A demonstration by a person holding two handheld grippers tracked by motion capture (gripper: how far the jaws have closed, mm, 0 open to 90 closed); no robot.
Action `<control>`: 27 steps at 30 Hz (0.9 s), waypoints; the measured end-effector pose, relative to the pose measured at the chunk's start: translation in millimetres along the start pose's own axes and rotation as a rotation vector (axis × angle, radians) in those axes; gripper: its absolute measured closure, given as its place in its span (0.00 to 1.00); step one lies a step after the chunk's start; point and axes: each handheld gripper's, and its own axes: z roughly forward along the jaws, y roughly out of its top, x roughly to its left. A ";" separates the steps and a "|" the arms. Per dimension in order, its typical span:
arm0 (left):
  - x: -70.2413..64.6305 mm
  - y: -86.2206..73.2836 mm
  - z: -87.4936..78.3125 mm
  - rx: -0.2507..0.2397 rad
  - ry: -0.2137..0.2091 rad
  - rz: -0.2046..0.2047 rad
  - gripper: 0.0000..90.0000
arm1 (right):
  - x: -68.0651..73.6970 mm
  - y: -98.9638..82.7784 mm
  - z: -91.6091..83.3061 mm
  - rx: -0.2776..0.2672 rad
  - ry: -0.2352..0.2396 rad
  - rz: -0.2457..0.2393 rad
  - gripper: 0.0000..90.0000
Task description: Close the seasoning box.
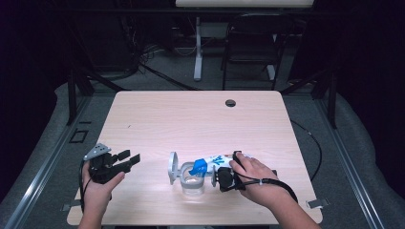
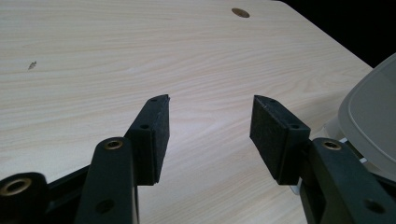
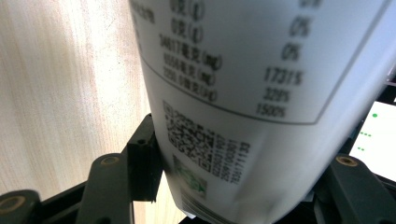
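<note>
Between the right gripper point(image 1: 220, 179) fingers, a white pouch point(image 1: 216, 161) is clamped, long axis tilted, blue end over the jar point(image 1: 193, 182). Left gripper point(image 1: 130, 159) fingers are held wide, empty.

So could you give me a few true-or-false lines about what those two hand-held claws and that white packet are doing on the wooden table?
1. The right gripper is clamped on the white pouch with blue print and a blue cap. True.
2. The left gripper holds the pouch too. False: its jaws stand open over bare light wooden table, with nothing between them.
3. The pouch is tilted with its blue cap end over the clear round container with a hinged grey lid. True.
4. The container's grey lid is shut. False: it stands open on the side towards the left gripper.
5. The container sits at the table's far edge. False: it sits near the person's edge.
</note>
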 end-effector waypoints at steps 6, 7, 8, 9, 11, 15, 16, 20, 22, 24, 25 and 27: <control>0.1 0.0 -0.1 0.000 0.000 -0.001 0.53 | 0.7 0.6 -0.5 -0.005 -0.004 -0.009 0.46; 0.0 0.1 -0.3 -0.001 0.000 -0.002 0.53 | 0.4 1.2 -1.7 0.005 -0.010 -0.020 0.46; 0.2 0.1 -0.3 -0.002 0.000 -0.001 0.53 | 1.2 0.9 -1.4 -0.003 -0.006 -0.011 0.46; 0.3 0.1 -0.3 -0.003 0.000 -0.001 0.53 | 1.3 0.9 -1.7 -0.007 -0.007 -0.012 0.46; 0.4 0.1 -0.4 -0.003 -0.001 0.000 0.53 | 1.5 1.4 -2.4 -0.009 -0.010 -0.016 0.46; -0.2 0.5 -0.9 -0.002 -0.002 -0.001 0.53 | 1.2 3.4 -6.0 0.000 -0.025 -0.038 0.46; -0.2 0.5 -1.0 -0.003 -0.002 -0.001 0.53 | 1.6 3.5 -5.6 -0.010 -0.022 -0.034 0.46; -0.1 0.5 -1.1 -0.003 -0.002 -0.001 0.53 | 1.5 5.6 -6.4 -0.016 -0.027 -0.045 0.46; -0.2 0.6 -1.2 -0.004 -0.002 -0.002 0.53 | 0.9 6.5 -6.8 -0.012 -0.031 -0.057 0.47; -0.1 0.7 -1.4 -0.007 -0.002 -0.002 0.53 | 1.1 6.8 -6.3 -0.013 -0.028 -0.052 0.47; 0.0 0.7 -1.4 -0.007 -0.002 -0.002 0.53 | 0.5 7.0 -6.8 -0.009 -0.030 -0.054 0.47; 0.1 0.6 -1.3 -0.006 -0.002 -0.002 0.53 | 0.0 7.2 -7.1 -0.005 -0.033 -0.060 0.47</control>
